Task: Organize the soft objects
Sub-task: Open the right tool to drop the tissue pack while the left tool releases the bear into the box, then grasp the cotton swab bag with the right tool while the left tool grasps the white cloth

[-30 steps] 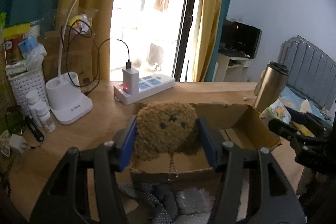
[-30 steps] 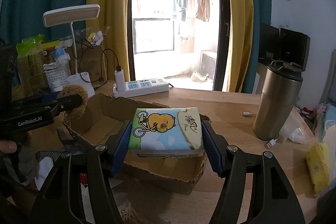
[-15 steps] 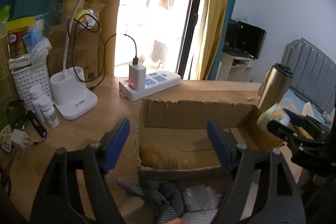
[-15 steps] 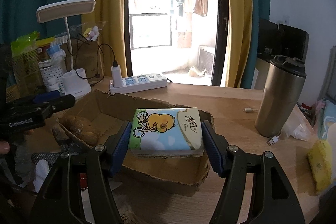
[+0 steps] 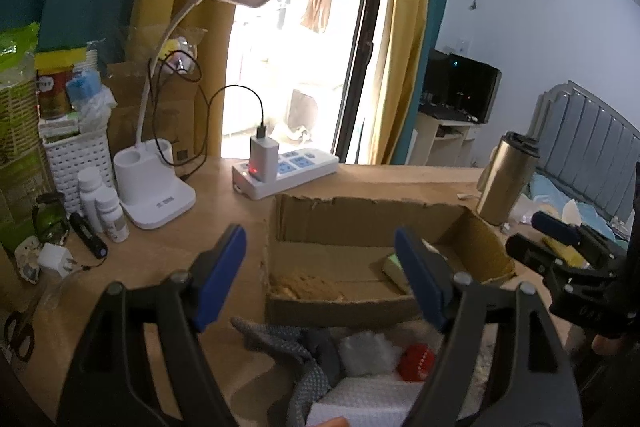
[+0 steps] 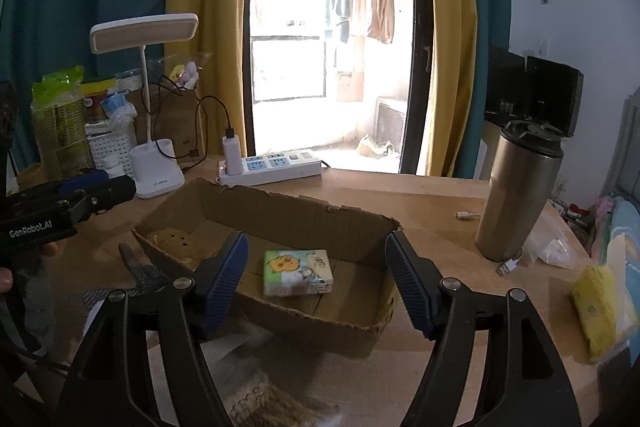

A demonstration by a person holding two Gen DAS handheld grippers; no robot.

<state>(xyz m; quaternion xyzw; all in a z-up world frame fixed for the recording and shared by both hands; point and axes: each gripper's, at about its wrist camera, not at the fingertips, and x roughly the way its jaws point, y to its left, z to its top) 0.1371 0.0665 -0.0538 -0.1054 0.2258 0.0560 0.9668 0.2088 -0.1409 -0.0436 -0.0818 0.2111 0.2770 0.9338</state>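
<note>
Cardboard box (image 6: 352,227) is being used as the bin for soft items. Tissue pack (image 6: 297,272) is lying flat mid-box, brown plush toy (image 6: 173,241) at the left end. Right gripper (image 6: 316,281) and left gripper (image 5: 320,277) are being held apart, empty, at the near rim.

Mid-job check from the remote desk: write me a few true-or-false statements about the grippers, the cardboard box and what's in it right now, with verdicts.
1. The right gripper holds the tissue pack. False: its jaws are open; the pack lies in the cardboard box.
2. The brown plush toy is inside the box. True.
3. The left gripper is open and empty. True.
4. The steel tumbler stands inside the box. False: it stands on the table, outside the box.
</note>
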